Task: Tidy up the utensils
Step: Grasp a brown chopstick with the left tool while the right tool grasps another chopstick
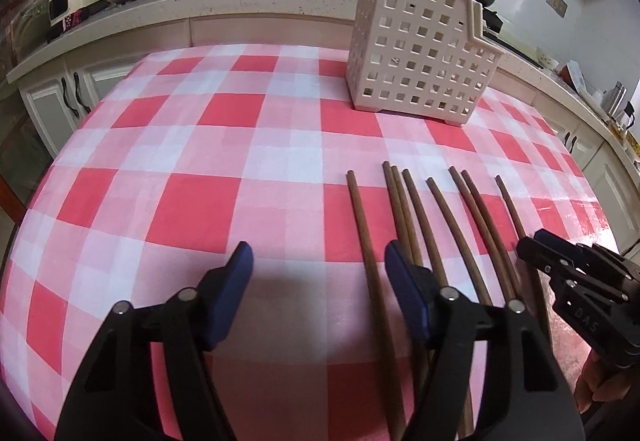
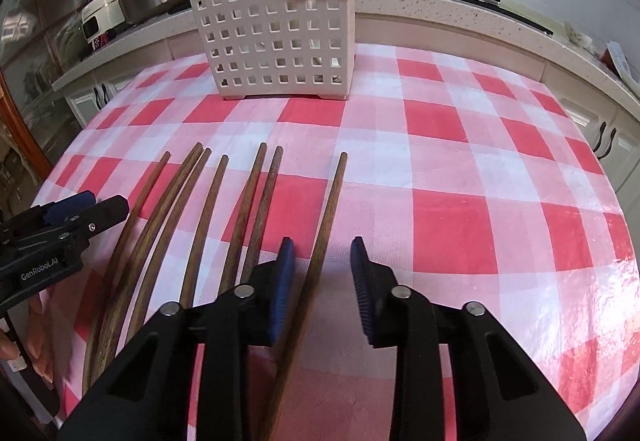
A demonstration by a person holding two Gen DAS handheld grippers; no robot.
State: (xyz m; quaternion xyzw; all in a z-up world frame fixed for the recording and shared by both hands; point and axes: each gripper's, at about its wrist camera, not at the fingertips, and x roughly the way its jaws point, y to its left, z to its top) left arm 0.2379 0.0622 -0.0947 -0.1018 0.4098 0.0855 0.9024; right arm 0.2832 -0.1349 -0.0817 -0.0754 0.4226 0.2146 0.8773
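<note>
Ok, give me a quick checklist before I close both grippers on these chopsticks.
1. Rightmost chopstick between the right gripper jaws: ok.
2. Its pads pressing that stick: not ok, gaps show on both sides.
3. Leftmost chopstick between the left gripper jaws: ok, though close to one finger.
4. Only one stick inside each gripper: ok.
5. Holder upright, top open: ok.
6. Fingertips low enough on the tablecloth: cannot tell.

Dark brown wooden chopsticks (image 2: 240, 209) with visible grain lie on a red-and-white checked tablecloth (image 2: 460, 161), slightly glossy like coated fabric. The perforated cream utensil basket (image 2: 272, 41) looks like smooth matt plastic.
</note>
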